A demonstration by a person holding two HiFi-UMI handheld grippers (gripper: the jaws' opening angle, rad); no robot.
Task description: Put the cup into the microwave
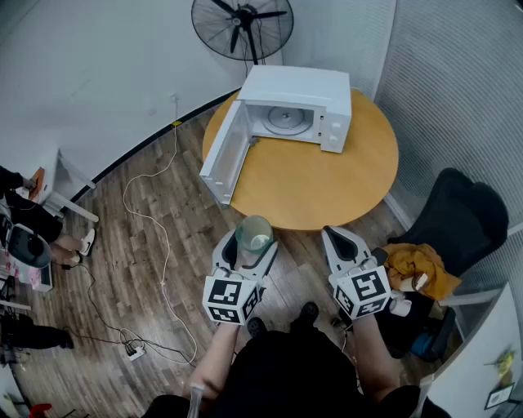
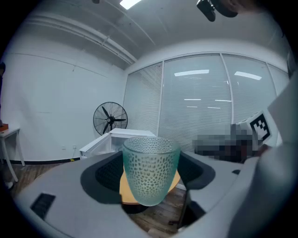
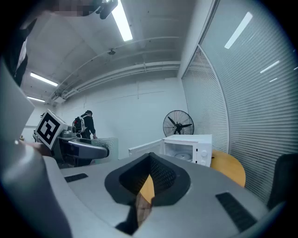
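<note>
A greenish dimpled glass cup [image 1: 255, 233] stands upright between the jaws of my left gripper [image 1: 245, 245], which is shut on it; it hangs over the wooden floor just short of the table's near edge. In the left gripper view the cup [image 2: 150, 169] fills the gap of the left gripper [image 2: 150, 186], pads against both sides. The white microwave [image 1: 296, 106] sits at the far side of the round wooden table [image 1: 327, 184], its door [image 1: 222, 159] swung wide to the left and its turntable [image 1: 284, 120] bare. My right gripper [image 1: 335, 238] is shut and empty beside the left; the right gripper [image 3: 149, 160] faces the microwave [image 3: 187, 148].
A standing fan [image 1: 243, 24] is behind the microwave. A black chair [image 1: 462, 220] with a yellow garment [image 1: 411, 263] stands at the right. A white cable [image 1: 155, 233] and a power strip [image 1: 133, 351] lie on the floor at the left, near a seated person [image 1: 24, 216].
</note>
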